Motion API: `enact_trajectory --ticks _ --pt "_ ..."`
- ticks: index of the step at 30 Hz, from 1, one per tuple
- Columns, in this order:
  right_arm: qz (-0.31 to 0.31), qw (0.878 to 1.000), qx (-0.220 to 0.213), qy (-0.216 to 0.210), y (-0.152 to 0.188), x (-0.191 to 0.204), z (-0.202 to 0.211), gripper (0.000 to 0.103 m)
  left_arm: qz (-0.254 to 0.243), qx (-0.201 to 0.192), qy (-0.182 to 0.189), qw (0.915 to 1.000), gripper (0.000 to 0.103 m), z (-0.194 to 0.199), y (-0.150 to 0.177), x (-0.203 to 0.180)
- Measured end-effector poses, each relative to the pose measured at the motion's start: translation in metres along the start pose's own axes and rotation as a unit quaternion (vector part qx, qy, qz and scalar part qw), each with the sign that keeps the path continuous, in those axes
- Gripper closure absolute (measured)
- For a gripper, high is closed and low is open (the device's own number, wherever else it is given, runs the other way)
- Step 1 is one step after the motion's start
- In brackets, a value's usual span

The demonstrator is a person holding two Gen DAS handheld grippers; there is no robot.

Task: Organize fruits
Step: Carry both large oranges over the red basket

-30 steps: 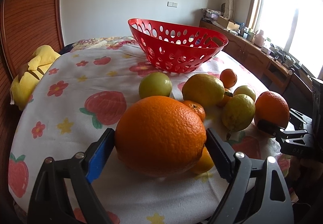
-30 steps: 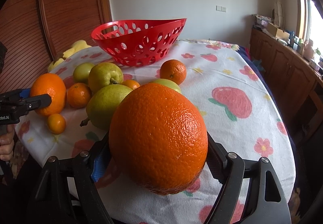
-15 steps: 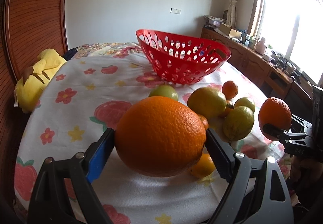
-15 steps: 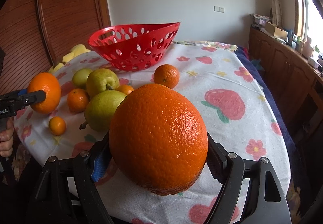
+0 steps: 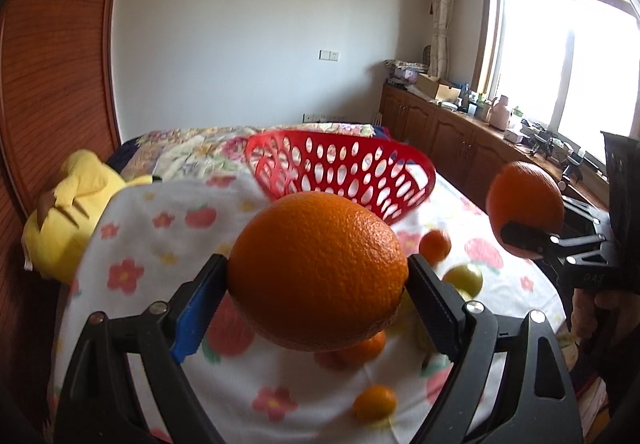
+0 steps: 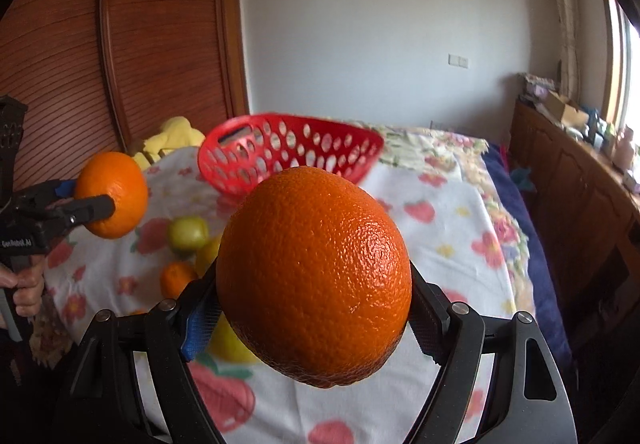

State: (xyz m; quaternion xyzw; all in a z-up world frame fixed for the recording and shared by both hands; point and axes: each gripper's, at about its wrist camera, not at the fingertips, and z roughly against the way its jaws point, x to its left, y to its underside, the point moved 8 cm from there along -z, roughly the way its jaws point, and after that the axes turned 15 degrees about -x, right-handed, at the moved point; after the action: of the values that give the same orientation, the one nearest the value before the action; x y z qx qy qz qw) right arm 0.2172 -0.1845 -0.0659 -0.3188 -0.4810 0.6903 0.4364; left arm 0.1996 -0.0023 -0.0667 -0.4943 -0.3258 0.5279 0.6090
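bed with a flowered cloth (image 5: 132, 244) fills the room's middle, wood cupboards (image 5: 448, 132) along the window side. red basket (image 5: 340, 172) sits on the cloth toward the far end, a yellow plush toy (image 5: 68, 220) by its left edge. left gripper (image 5: 318, 276) clamped on a big orange (image 5: 318, 272), held up off the cloth. right gripper (image 6: 314, 300) clamped on a second big orange (image 6: 314, 276), also up in the air, both short of the basket. small oranges (image 5: 435, 246) and green fruit (image 6: 188, 234) lie loose on the cloth below, blurred.
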Motion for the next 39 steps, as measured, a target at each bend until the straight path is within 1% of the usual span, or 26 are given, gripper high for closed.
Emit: enact_trajectory --ticks 2,5,12,19,21,23,25,28,31,39 --pt "0.012 1.0 -0.006 -0.009 -0.016 0.002 -0.012 0.021 -0.003 -0.004 0.002 1.0 0.015 -0.007 -0.009 0.001" --pt "0.023 0.999 -0.006 -0.022 -0.031 0.003 -0.031 0.021 0.002 -0.009 0.005 1.0 0.015 -0.017 -0.021 0.006" --pt "0.05 0.997 0.037 -0.038 -0.048 0.0 -0.097 0.021 0.01 -0.01 0.011 0.9998 0.015 -0.051 -0.04 0.014" --pt "0.077 0.991 0.093 -0.054 -0.034 -0.001 -0.154 0.021 -0.002 0.002 0.022 0.9998 0.015 -0.088 -0.049 0.015" --pt "0.085 0.99 0.101 -0.057 -0.031 0.003 -0.165 0.021 -0.003 0.005 0.024 0.9997 0.015 -0.096 -0.05 0.016" --pt "0.092 0.988 0.11 -0.064 -0.026 0.006 -0.169 0.021 -0.003 0.007 0.025 0.9997 0.015 -0.102 -0.049 0.019" --pt "0.098 0.984 0.129 -0.074 -0.018 0.011 -0.175 0.021 -0.001 0.009 0.025 0.9996 0.015 -0.108 -0.048 0.022" --pt "0.109 0.98 0.15 -0.078 -0.01 0.016 -0.181 0.021 0.005 0.01 0.022 0.9997 0.015 -0.114 -0.047 0.028" --pt "0.111 0.977 0.167 -0.072 -0.002 0.017 -0.185 0.021 0.002 0.003 0.023 0.9997 0.015 -0.115 -0.048 0.029" --pt "0.11 0.971 0.201 -0.074 0.012 0.022 -0.193 0.021 -0.002 0.005 0.026 0.9996 0.015 -0.116 -0.048 0.03"
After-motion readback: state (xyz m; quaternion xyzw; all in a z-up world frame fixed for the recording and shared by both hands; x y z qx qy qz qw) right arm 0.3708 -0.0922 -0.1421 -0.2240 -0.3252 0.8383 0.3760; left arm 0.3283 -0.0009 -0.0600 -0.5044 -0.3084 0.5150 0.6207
